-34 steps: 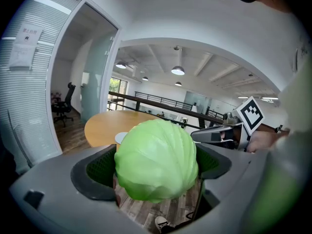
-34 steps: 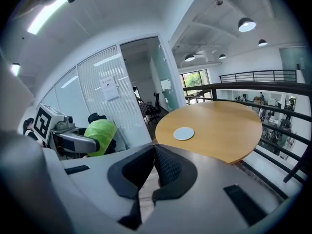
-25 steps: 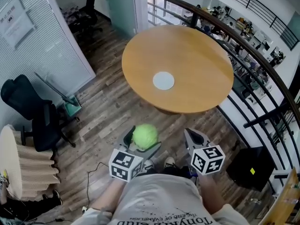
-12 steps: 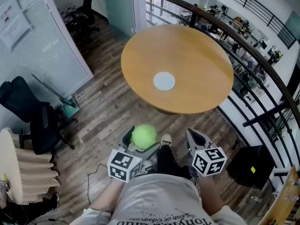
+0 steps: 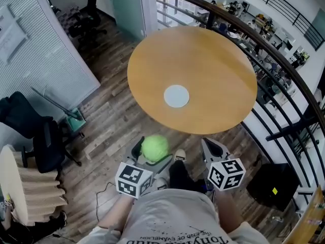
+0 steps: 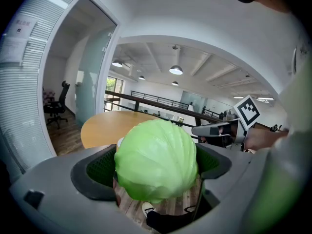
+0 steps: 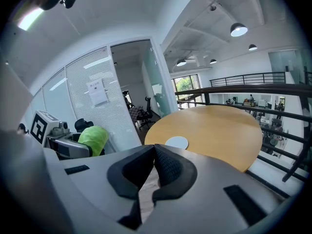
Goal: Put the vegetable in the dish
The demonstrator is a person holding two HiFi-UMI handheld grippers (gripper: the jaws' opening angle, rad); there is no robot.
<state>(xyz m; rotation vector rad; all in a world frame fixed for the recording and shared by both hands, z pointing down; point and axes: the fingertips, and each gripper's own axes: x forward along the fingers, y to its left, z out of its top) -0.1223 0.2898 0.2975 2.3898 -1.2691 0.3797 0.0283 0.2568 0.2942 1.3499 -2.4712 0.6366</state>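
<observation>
A light green cabbage [image 5: 155,147] [image 6: 157,162] sits between the jaws of my left gripper [image 5: 150,151], which is shut on it, low in the head view over the wooden floor. From the right gripper view the cabbage [image 7: 95,138] shows at the left. A small white round dish [image 5: 176,96] [image 7: 176,142] lies near the middle of the round wooden table [image 5: 223,60], well ahead of both grippers. My right gripper [image 5: 210,147] [image 7: 152,165] is shut with nothing in it, its pads touching, beside the left one.
A dark metal railing [image 5: 284,80] curves round the table's far and right sides. Black office chairs [image 5: 35,126] and a glass partition [image 5: 30,50] stand to the left. A black box [image 5: 274,187] sits on the floor at right. The person's shoe [image 5: 180,154] shows between the grippers.
The table and dish have drawn slightly nearer and lower in the head view as the person steps forward. Both grippers keep the same pose, the cabbage still held.
</observation>
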